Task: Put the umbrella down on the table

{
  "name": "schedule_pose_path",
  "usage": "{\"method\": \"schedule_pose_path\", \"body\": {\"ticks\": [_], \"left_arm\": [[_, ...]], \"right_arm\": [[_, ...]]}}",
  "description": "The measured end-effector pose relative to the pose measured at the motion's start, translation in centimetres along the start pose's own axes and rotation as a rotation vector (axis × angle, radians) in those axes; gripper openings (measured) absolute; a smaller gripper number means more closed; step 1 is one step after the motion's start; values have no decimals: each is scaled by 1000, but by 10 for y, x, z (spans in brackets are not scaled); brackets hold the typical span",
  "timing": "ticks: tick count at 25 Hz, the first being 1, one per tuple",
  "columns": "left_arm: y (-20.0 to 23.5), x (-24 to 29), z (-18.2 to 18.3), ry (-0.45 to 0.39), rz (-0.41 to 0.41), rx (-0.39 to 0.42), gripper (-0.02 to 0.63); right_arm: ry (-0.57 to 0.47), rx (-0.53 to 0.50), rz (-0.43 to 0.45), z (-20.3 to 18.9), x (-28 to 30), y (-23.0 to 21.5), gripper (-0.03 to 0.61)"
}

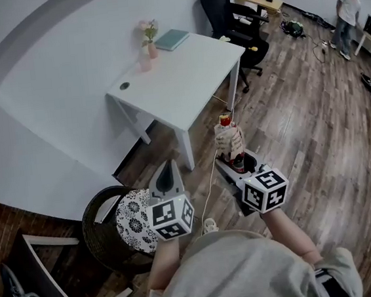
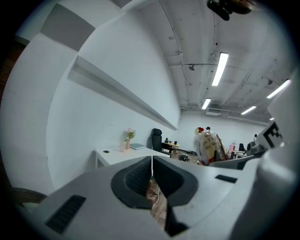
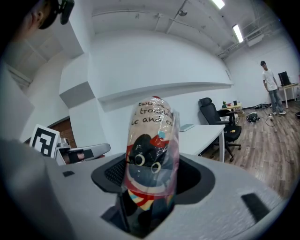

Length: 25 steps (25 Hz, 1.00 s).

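Item: folded umbrella in a clear printed sleeve, standing upright and clamped between the jaws of our right gripper, in the air over the wooden floor. Left gripper: jaws together, holding nothing. Status, as we judge it: not yet set down; the white surface lies well apart ahead, so approach, lowering and release remain.

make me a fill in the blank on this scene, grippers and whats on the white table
1. The right gripper is shut on a folded, plastic-wrapped cartoon-print ____.
2. The left gripper's fingers are ____, with nothing between them.
3. On the white rectangular table, a teal book lies near a pink ____ of flowers.
Missing words: umbrella; shut; vase.
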<state>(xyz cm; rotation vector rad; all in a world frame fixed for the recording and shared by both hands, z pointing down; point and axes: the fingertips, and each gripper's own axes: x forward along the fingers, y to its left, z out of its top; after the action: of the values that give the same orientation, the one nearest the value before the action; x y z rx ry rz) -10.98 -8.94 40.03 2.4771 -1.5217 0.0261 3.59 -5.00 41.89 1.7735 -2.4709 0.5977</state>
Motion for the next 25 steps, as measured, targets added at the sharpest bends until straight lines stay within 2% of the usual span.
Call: {"method": "schedule_pose_path", "body": {"ticks": [9,25], "left_arm": [[25,42,5,8,-6,0,9],[49,89,-6,28,47,-8,9]], "right_arm": [[-5,-4,5,15,54,-10,275],[15,8,37,16,105,-37,275]]}}
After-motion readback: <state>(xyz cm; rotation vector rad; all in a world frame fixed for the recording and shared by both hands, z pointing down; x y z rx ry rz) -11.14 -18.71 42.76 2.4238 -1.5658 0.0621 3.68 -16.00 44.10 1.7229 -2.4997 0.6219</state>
